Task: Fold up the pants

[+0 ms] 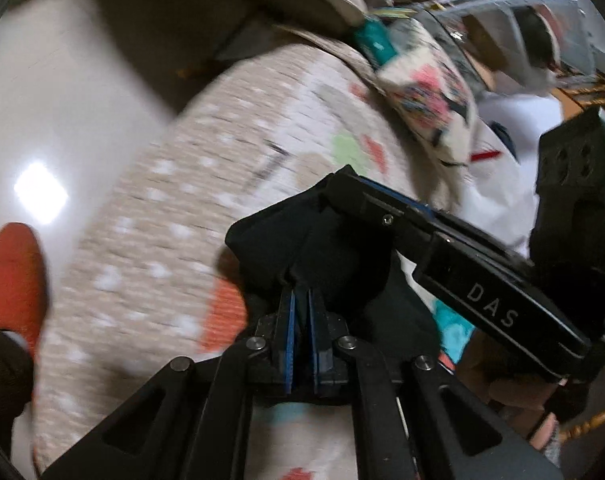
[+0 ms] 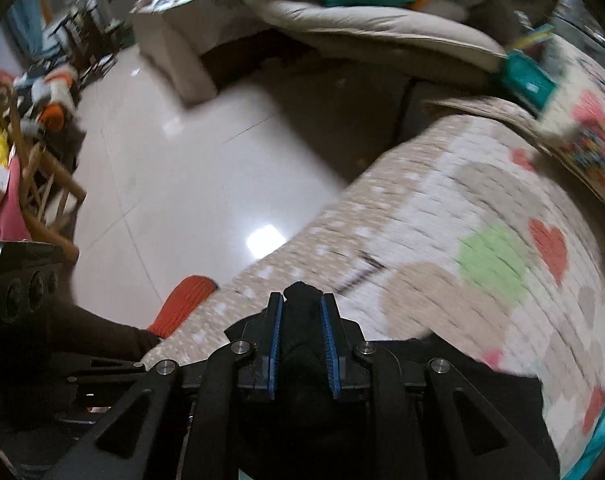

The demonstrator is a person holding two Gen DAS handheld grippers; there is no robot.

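The black pants hang bunched over a bed quilt patterned with dots and hearts. My left gripper is shut on a fold of the pants, its blue pads almost touching. The right gripper's black finger comes in from the right and meets the same bunch of cloth. In the right wrist view, my right gripper is shut on a thicker wad of the pants, which sticks up between its blue pads. More black cloth trails under both grippers. The left gripper's housing shows at the left edge.
The quilt ends at a curved edge above a glossy tiled floor. An orange slipper lies on the floor by the bed. A patterned pillow lies at the far end. A wooden chair and clutter stand at left.
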